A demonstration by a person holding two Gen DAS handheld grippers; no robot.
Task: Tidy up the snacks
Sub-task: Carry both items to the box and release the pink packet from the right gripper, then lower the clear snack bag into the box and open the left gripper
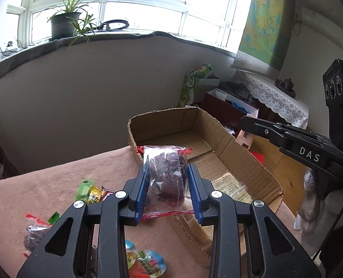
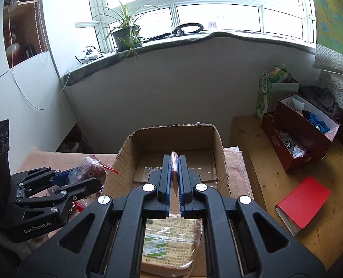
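Your left tongs (image 1: 166, 180) clamp a clear-wrapped dark snack (image 1: 165, 173); your right tongs (image 2: 174, 176) pinch a thin red packet (image 2: 174, 162) above the open cardboard box (image 2: 220, 143).

Two wrist views over cardboard box (image 1: 217, 139)

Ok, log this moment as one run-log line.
left tool: shut on dark snack packet | right tool: shut on thin red packet | cardboard box: cracker pack inside

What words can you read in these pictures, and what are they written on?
"DAS": on the right tool's side.
"GenRobot.AI": on the left tool's body.
"GT": on a wrapper in the brown box.
Print on the cracker pack, jelly cups and green bag: too blurred.
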